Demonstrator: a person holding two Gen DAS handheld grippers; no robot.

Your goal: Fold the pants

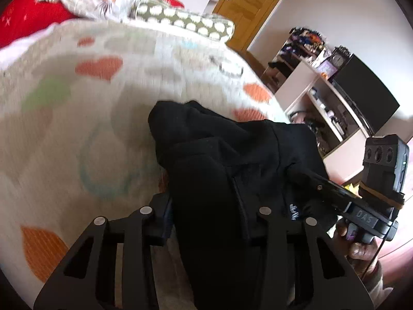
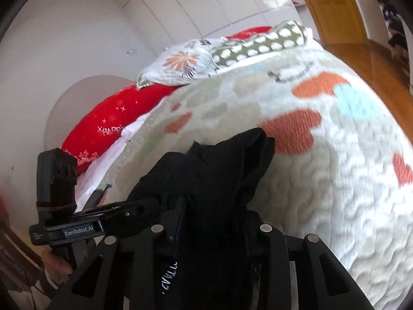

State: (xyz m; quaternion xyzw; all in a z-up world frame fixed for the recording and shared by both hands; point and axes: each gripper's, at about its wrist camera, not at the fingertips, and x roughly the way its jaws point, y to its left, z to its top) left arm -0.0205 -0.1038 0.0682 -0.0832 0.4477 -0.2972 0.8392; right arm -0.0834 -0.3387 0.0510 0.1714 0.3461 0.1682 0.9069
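Note:
The black pants hang bunched between both grippers above the patterned bedspread. My left gripper is shut on the cloth, which drapes over and hides its fingertips. My right gripper enters the left wrist view from the right, its fingers buried in the same fabric. In the right wrist view the pants cover my right gripper, which is shut on them. My left gripper reaches in from the left there, clamped on the cloth edge. White lettering shows on the fabric.
Pillows lie at the head of the bed: a red one, a floral one, a dotted green one. A white shelf unit with clutter and a dark screen stands right of the bed. A wooden door is behind.

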